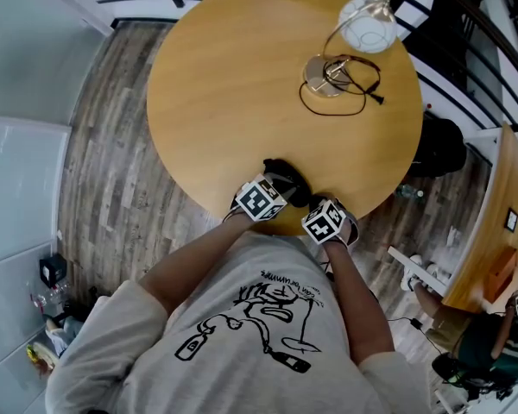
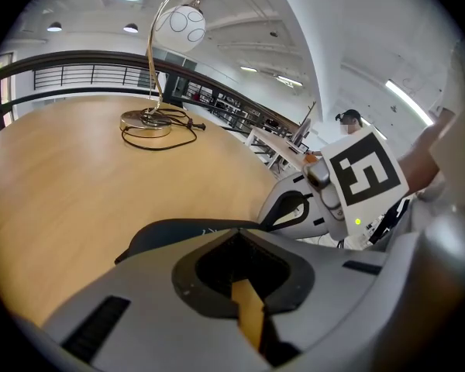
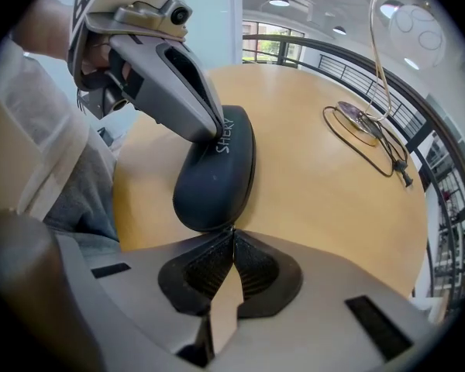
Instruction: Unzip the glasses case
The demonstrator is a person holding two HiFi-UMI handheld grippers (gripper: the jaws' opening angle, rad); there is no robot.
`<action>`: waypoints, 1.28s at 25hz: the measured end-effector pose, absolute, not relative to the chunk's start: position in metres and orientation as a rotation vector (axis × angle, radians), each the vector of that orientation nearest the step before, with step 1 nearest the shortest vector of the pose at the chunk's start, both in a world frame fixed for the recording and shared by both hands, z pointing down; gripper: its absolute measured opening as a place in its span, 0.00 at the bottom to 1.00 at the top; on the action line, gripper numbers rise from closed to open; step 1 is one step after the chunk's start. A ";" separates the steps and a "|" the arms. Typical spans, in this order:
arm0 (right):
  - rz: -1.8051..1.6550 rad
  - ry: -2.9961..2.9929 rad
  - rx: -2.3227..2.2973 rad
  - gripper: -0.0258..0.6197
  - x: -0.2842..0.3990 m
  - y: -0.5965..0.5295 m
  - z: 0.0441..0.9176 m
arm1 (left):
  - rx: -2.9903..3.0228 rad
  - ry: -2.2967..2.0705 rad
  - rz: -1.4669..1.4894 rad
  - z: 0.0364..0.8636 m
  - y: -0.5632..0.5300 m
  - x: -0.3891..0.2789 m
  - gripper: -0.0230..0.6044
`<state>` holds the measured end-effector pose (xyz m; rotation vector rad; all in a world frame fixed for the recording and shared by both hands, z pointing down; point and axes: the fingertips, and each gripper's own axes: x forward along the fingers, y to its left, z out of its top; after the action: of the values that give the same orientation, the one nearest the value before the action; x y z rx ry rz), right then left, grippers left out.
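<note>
seen from above, a person in a grey printed t-shirt (image 1: 259, 326) leans over the near edge of a round wooden worktop (image 1: 242, 84), both bare forearms reaching forward and drawing close together. the left forearm (image 1: 198, 253) slants in from the lower left; the right forearm (image 1: 354, 300) runs almost straight ahead. a dark oval glasses case (image 1: 287, 178) lies flat on the worktop just inside the near edge, right in front of both tools. the left hand-held gripper (image 1: 276, 192) comes down on the case from above at a slant. in the left gripper view its jaws are together at the tips, with the case (image 2: 170, 235) showing just beyond them. the right gripper view shows that closed tip (image 3: 215, 132) touching the case's upper surface beside pale lettering. the right hand-held gripper (image 1: 306, 202) sits low and close beside the left one, aimed along the length of the case (image 3: 217, 177). its jaws are pinched together on the very near end of the case, where the seam comes round; what they nip there is too small to make out. far across the worktop, well apart from the case, stands a lamp (image 1: 367, 24) with a glass globe, a round metal base and a loose black cord (image 1: 337, 102).
</note>
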<state>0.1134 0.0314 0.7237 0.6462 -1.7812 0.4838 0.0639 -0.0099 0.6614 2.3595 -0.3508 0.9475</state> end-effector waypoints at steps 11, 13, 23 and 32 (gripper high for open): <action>0.315 -1.763 0.506 0.08 0.115 0.022 0.721 | 2.340 -0.339 0.956 0.661 -0.006 0.062 0.05; 0.349 -1.769 0.507 0.08 0.113 0.026 0.719 | 2.337 -0.336 0.971 0.660 -0.006 0.062 0.05; 0.524 -1.834 0.438 0.08 0.087 0.058 0.716 | 2.330 -0.348 1.039 0.658 -0.001 0.051 0.05; 0.587 -1.888 0.333 0.08 0.054 0.079 0.716 | 2.313 -0.398 1.016 0.659 0.000 0.042 0.05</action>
<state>0.0544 0.0786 0.7161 0.3326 -1.8878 0.5873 0.0421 0.0004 0.6595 2.3127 -0.3984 1.0158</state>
